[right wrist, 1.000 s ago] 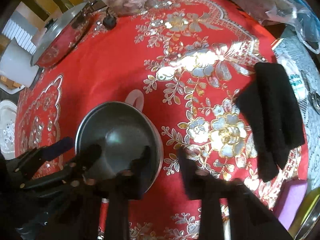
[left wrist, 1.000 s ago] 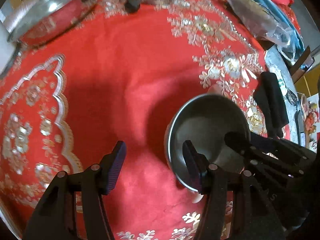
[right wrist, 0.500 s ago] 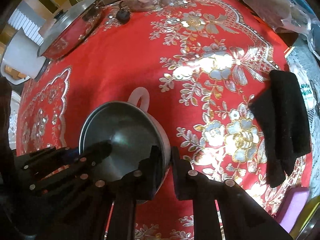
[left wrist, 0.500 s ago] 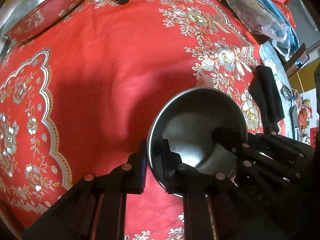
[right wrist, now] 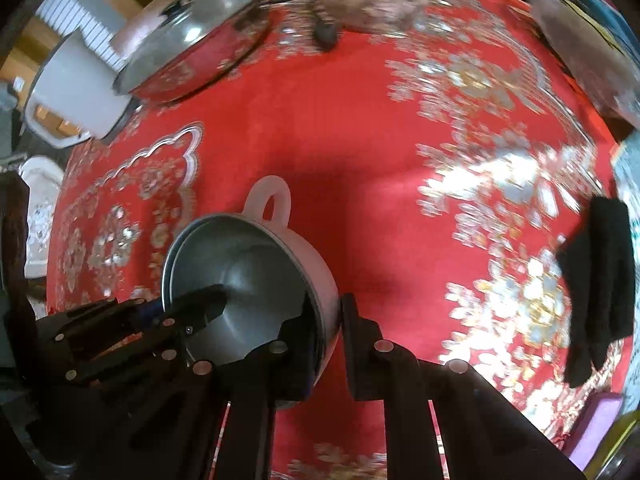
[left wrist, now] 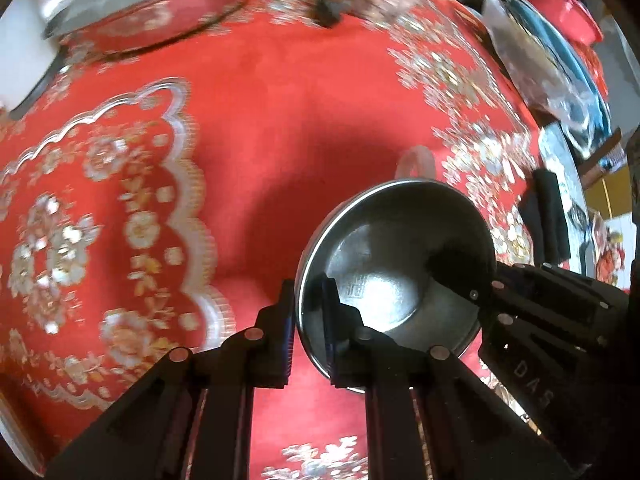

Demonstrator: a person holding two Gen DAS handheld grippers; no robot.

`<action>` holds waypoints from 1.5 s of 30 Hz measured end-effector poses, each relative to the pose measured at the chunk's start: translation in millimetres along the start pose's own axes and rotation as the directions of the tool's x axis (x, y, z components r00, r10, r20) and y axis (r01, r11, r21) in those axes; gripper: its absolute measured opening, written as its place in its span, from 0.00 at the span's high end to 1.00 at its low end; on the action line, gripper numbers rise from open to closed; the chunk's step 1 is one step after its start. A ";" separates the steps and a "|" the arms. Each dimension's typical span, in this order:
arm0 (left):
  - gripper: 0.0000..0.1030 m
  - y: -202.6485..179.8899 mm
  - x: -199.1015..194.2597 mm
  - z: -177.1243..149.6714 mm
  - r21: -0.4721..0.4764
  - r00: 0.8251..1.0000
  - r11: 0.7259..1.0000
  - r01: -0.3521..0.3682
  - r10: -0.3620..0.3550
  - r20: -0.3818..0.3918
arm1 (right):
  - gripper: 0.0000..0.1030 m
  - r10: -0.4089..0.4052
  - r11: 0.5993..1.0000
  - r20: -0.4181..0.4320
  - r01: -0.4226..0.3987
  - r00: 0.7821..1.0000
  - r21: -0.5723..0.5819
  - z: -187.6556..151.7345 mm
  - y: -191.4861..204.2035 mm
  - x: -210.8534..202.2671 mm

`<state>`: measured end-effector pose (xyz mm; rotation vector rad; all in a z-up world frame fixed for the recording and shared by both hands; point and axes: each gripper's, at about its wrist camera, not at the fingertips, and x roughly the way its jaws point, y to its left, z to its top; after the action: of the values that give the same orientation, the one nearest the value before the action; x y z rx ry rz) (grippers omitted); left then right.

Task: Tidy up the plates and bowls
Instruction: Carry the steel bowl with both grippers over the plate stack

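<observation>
While both the left gripper (left wrist: 306, 332) and right gripper (right wrist: 326, 340) clamped opposite rims of the steel bowl with pale loop handle (left wrist: 394, 268), keeping it level above the red embroidered tablecloth (left wrist: 260, 120) seemed wise

Red floral tablecloth (left wrist: 280, 120) under glass lid (right wrist: 192, 40)

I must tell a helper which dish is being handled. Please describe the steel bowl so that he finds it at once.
On the red floral tablecloth, look near the front edge. Both tongs, left and right, grip the steel bowl by opposite rims. Unlike the lidded pan behind, it is open, empty, with a white loop handle.
</observation>
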<state>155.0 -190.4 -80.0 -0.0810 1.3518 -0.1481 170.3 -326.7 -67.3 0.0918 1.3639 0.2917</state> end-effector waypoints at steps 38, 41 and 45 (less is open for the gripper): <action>0.90 315.1 -174.6 -134.4 -0.559 0.956 0.825 -0.086 0.226 0.187 | 0.89 0.163 0.771 -0.089 -0.183 0.983 -0.610 -29.9 402.4 -10.2; 0.90 322.5 -181.9 -142.9 -0.575 0.952 0.814 -0.084 0.235 0.194 | 0.89 0.170 0.758 -0.097 -0.193 0.981 -0.623 -35.4 412.4 -11.9; 0.90 332.2 -190.5 -153.3 -0.595 0.949 0.800 -0.079 0.243 0.200 | 0.88 0.179 0.741 -0.110 -0.207 0.978 -0.639 -42.2 426.8 -15.2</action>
<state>-14.8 171.2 23.1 -0.4866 1.0834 0.4226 61.5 74.9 37.8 -0.3613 1.2264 0.9385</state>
